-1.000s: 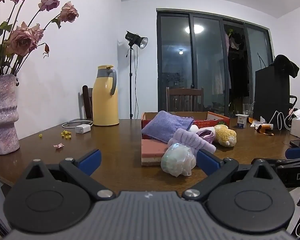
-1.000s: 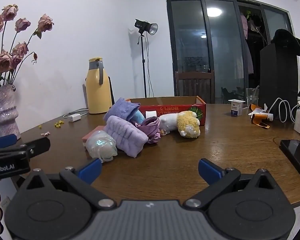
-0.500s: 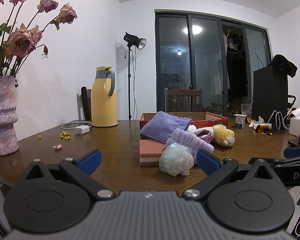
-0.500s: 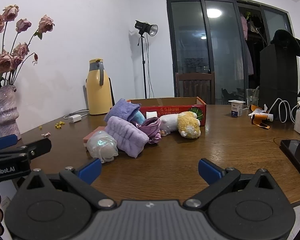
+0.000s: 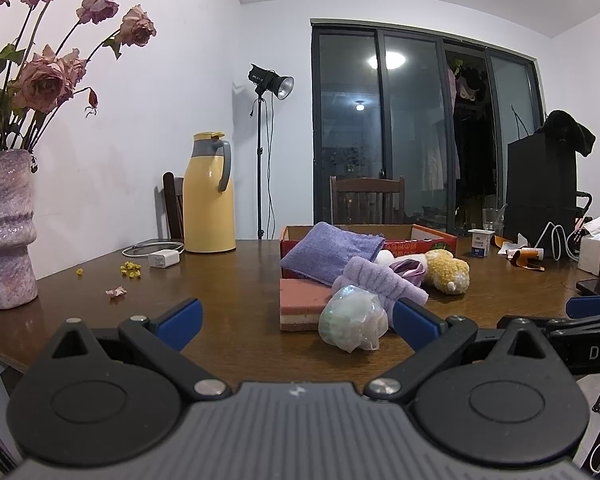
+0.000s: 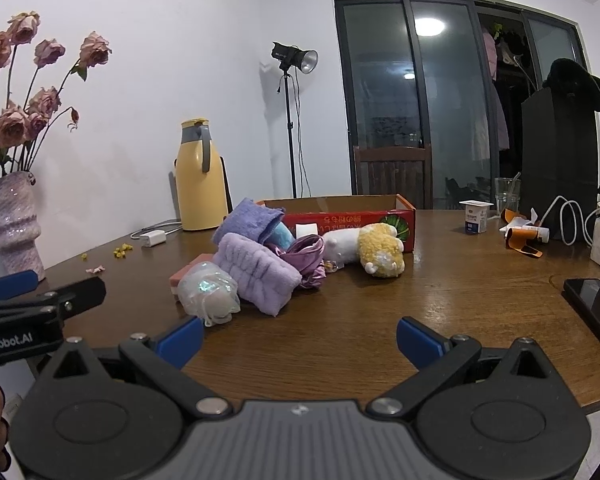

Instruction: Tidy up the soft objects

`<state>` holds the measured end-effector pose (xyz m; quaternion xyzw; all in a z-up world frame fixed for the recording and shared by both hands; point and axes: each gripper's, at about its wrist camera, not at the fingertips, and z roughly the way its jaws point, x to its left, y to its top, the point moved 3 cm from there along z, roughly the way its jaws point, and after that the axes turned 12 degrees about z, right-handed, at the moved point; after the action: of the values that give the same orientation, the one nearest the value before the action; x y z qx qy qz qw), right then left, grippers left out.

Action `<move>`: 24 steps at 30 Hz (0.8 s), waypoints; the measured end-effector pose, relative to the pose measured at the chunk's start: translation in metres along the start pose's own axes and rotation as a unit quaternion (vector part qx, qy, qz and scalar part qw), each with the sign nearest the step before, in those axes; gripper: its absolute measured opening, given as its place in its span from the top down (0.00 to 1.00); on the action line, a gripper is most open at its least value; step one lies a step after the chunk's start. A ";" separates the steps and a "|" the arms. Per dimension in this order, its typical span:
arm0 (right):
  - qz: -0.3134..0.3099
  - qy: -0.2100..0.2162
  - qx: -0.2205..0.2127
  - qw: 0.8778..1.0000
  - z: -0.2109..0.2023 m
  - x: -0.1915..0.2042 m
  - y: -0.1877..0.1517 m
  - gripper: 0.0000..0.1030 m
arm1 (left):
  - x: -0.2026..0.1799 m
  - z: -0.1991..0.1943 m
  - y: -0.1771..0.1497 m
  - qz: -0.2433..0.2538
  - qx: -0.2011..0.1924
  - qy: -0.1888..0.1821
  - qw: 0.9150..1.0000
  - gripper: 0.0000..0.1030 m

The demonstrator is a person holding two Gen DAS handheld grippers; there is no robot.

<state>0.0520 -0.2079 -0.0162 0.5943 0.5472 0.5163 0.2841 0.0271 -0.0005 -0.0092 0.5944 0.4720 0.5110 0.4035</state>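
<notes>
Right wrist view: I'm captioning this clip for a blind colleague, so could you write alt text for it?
The open right gripper hovers, empty, over a wooden table, facing a pile of soft items: an iridescent bath pouf, a lilac towel and a yellow plush toy. A red cardboard box sits behind them; the left gripper shows at left.

Wooden table (image 5: pixel 228 292): near centre, pink sponge (image 5: pixel 300 306), pearly mesh bundle (image 5: pixel 352 322), lilac headband (image 5: pixel 380 284), purple towel (image 5: pixel 332 254), yellow plush toy (image 5: pixel 448 274); red box (image 5: pixel 420 245) behind; far left, yellow jug (image 5: pixel 209 200), vase (image 5: pixel 6 228).
</notes>
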 end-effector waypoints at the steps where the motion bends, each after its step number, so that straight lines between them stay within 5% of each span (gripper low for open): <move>1: 0.000 0.000 0.000 1.000 0.000 0.000 0.000 0.00 | 0.000 0.000 0.000 0.000 0.000 0.000 1.000 0.00; 24: -0.002 0.001 0.000 1.000 0.000 0.001 -0.001 0.00 | -0.001 0.000 0.000 0.001 -0.002 -0.001 1.000 0.00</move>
<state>0.0521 -0.2067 -0.0166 0.5927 0.5490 0.5161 0.2844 0.0272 -0.0011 -0.0091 0.5944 0.4701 0.5118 0.4048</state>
